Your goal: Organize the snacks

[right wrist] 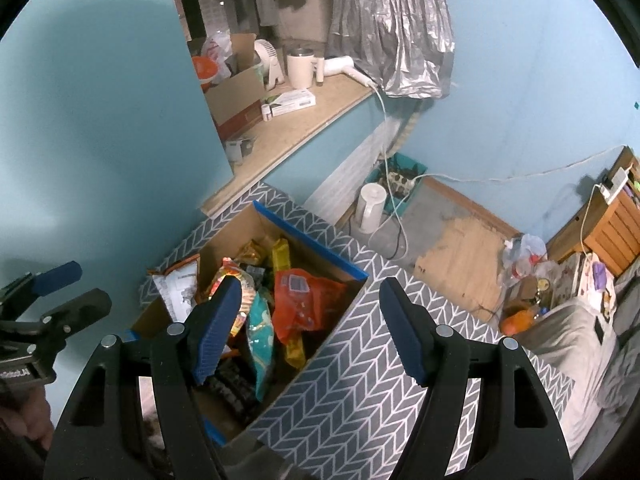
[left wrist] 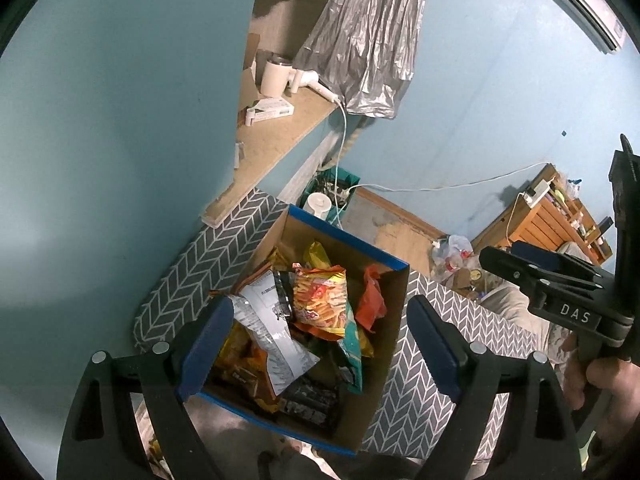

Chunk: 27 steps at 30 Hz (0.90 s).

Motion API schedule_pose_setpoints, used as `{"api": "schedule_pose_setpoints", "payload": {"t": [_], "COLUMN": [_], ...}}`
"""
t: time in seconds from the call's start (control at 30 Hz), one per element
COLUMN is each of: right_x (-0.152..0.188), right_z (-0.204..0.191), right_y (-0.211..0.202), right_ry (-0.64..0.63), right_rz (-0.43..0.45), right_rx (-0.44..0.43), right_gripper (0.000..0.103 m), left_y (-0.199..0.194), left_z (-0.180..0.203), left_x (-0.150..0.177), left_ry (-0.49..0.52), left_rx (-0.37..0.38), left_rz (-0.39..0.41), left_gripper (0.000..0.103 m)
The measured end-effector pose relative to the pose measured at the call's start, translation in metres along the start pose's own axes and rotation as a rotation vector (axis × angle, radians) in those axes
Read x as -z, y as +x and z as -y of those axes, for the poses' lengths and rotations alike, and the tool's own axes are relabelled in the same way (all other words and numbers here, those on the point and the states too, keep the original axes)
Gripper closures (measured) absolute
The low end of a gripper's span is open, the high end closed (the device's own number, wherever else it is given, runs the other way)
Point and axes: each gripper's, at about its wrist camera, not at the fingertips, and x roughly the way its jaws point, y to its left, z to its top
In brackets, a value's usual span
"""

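left tool (left wrist: 320,340): jaws wide, holding nothing, right above the snack box (left wrist: 384,392) | right tool (right wrist: 310,328): jaws wide, holding nothing, off the box's right edge over the patterned cover (right wrist: 360,392) | chip bag (left wrist: 320,296) straight ahead between the left fingers, long axis likely running away from tool | left is nearer

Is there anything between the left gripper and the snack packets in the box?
Nothing visible. The left gripper hangs open above the open-topped cardboard box, and the snack packets lie uncovered directly beneath its jaws.
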Motion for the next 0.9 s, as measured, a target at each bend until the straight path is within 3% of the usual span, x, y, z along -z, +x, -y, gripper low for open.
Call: {"api": "schedule_pose_setpoints", "payload": {"t": [0.9], "right_x": [0.005], "right_z": [0.010], "right_y": [-0.003], "right_ry": [0.063], "right_rz": [-0.007], "right_rx": [0.001], "right_gripper": [0.030], "left_y": [0.003], "left_z": [0.012], "left_x": [-0.007], "left_ry": [0.034], "left_rx": [-0.003], "left_rz": [-0.020], "left_gripper": [0.013]}}
